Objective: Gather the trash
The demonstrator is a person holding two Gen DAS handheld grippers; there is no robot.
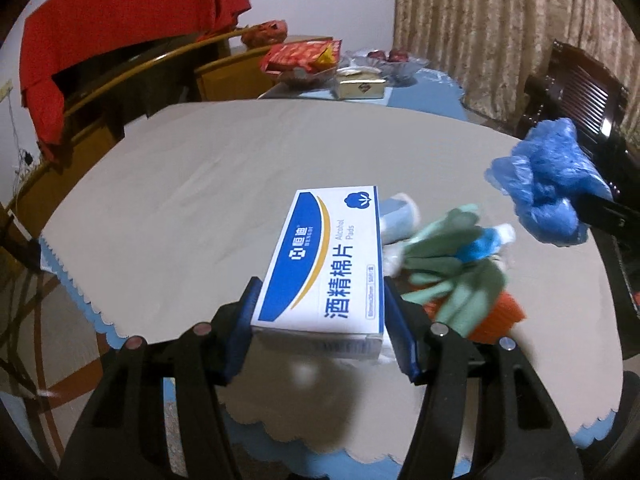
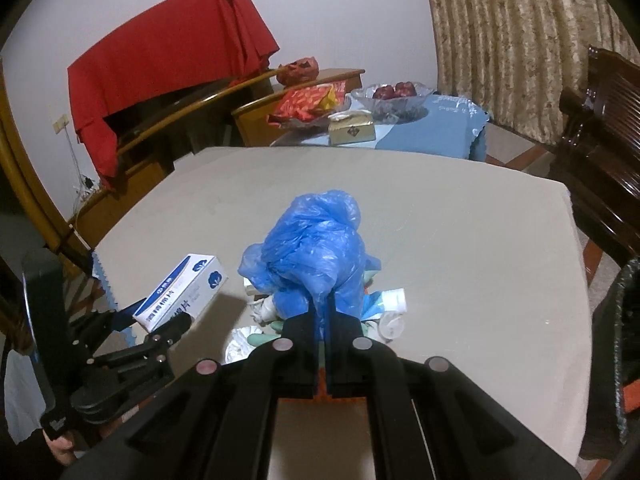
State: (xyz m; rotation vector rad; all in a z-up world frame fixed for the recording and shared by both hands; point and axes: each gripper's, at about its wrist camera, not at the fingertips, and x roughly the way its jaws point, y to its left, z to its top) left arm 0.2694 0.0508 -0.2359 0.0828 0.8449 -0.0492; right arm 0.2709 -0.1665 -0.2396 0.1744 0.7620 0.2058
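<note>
My left gripper (image 1: 320,300) is shut on a white and blue alcohol pads box (image 1: 324,264) and holds it above the beige table (image 1: 180,200). The box also shows in the right wrist view (image 2: 180,292), held by the left gripper (image 2: 160,316). My right gripper (image 2: 322,300) is shut on a crumpled blue plastic bag (image 2: 312,248), lifted above a pile of trash; the bag shows at the right of the left wrist view (image 1: 544,184). The pile holds a green glove (image 1: 452,264), a tube (image 2: 388,300) and white crumpled bits (image 2: 240,344).
A side table with blue cloth (image 2: 432,132) at the back carries a fruit bowl (image 2: 392,96), a gold box (image 2: 352,128) and red packets (image 2: 308,104). A dark wooden chair (image 2: 600,152) stands right. A black trash bag rim (image 2: 624,320) shows at the right edge.
</note>
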